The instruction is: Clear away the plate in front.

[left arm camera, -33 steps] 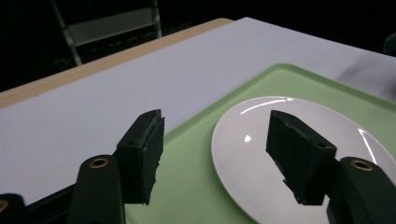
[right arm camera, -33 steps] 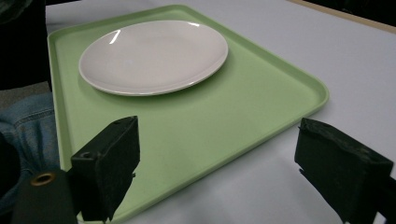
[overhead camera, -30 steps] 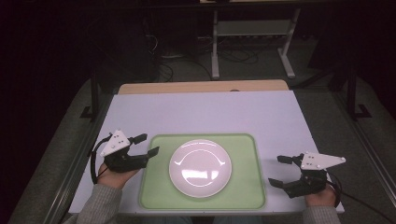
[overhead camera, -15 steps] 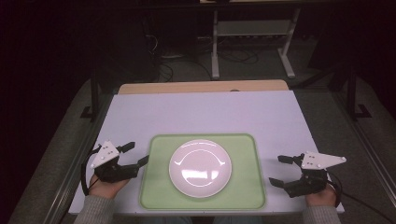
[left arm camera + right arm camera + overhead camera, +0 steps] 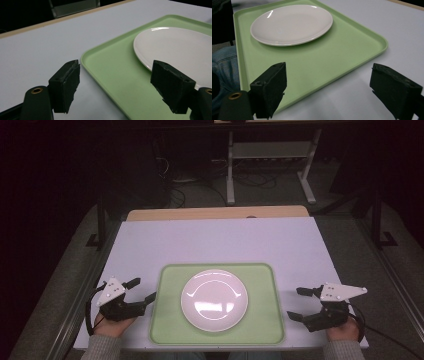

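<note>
On the near part of the desk lies the green tray with one empty white plate resting flat near its middle, and nothing else sits in either. Both sets of tongs stand apart and grip nothing: the left tongs, whose jaws have just been opening with nothing between them, straddle the tray's left rim, while the right tongs wait just off its right edge. A good lift, I judge, calls for both to clamp opposite rims at matching spots and rise together, keeping the tray level so the plate cannot slide.
</note>
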Action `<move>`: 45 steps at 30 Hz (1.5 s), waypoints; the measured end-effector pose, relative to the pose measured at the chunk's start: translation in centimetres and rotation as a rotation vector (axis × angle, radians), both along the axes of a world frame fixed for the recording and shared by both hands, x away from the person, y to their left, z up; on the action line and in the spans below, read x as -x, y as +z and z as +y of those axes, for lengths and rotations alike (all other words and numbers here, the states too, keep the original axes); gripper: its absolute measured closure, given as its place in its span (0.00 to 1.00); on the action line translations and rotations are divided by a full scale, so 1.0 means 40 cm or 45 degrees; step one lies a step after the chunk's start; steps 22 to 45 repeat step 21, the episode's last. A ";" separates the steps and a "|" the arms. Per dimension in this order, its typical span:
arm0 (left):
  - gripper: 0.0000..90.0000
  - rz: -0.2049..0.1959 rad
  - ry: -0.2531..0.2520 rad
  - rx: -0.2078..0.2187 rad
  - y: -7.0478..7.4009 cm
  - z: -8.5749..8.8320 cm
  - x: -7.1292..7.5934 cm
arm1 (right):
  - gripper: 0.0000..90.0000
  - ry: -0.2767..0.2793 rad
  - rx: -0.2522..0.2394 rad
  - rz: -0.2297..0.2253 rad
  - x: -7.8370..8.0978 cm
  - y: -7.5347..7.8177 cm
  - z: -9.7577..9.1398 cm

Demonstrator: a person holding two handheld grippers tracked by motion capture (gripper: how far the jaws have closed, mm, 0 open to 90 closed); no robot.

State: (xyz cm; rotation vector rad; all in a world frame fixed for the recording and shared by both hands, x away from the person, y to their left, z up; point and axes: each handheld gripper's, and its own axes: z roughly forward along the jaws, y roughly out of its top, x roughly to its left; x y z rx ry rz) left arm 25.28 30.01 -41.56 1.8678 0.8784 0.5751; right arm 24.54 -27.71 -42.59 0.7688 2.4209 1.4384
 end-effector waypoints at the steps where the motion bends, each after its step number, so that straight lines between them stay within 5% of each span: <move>1: 0.26 0.000 0.001 -0.005 -0.002 0.003 -0.002 | 0.15 0.000 0.001 0.000 0.000 0.000 0.000; 10: 0.27 -0.044 0.067 -0.024 0.003 0.019 0.000 | 0.15 0.004 0.028 -0.002 0.000 -0.002 0.005; 15: 0.27 -0.069 0.072 0.016 0.005 0.028 0.001 | 0.15 0.000 0.024 -0.005 0.002 -0.001 0.004; 45: 0.27 -0.067 0.098 0.022 0.002 0.035 -0.001 | 0.15 -0.001 0.030 -0.011 0.002 -0.001 0.005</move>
